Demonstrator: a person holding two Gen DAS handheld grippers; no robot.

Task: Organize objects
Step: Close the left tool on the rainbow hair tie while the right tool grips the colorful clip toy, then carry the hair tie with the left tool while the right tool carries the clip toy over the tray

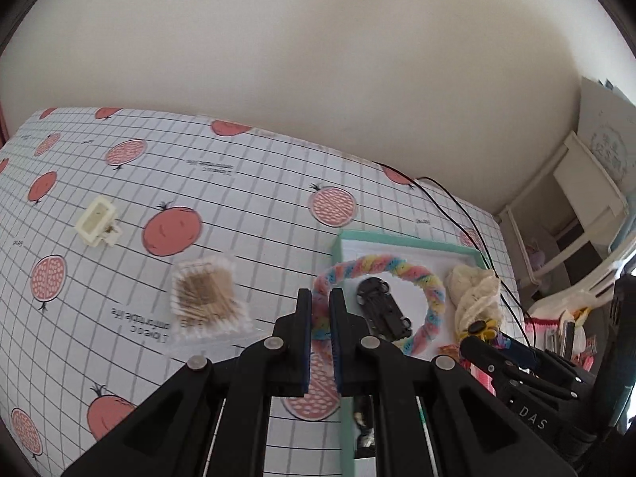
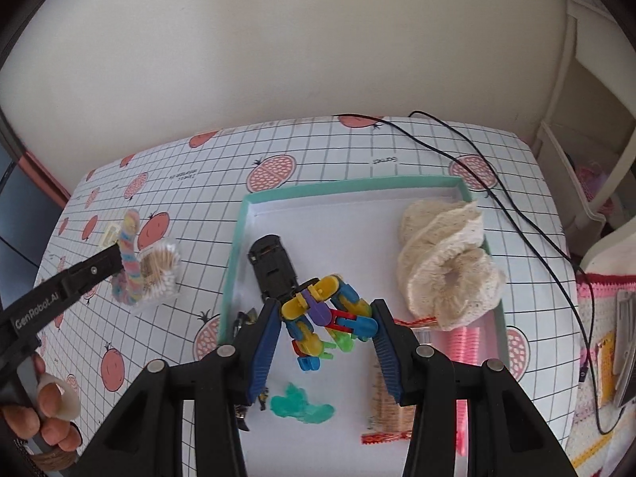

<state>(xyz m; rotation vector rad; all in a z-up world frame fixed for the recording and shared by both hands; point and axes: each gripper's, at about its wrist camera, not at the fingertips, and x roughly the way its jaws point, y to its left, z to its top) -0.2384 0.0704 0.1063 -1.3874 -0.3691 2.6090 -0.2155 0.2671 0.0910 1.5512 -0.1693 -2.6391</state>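
Observation:
My left gripper [image 1: 320, 310] is shut on a fuzzy rainbow hair band [image 1: 433, 298], gripping its left side; the loop reaches over the left rim of the teal tray [image 1: 397, 237]. The right wrist view shows that band [image 2: 130, 262] hanging edge-on from the left gripper [image 2: 119, 256], left of the tray [image 2: 349, 186]. A colourful plastic link toy [image 2: 326, 314] fills the gap between the tips of my right gripper [image 2: 326, 328], above the tray floor. A black toy car [image 2: 274, 266] lies upside down in the tray.
In the tray lie a cream knitted scrunchie [image 2: 445, 266], a pink comb [image 2: 465, 342], a snack packet [image 2: 387, 409] and a green blob [image 2: 302, 401]. A cotton swab box [image 1: 206, 298] and a cream clip [image 1: 97, 220] sit on the tablecloth. A black cable [image 2: 497, 198] crosses the far right.

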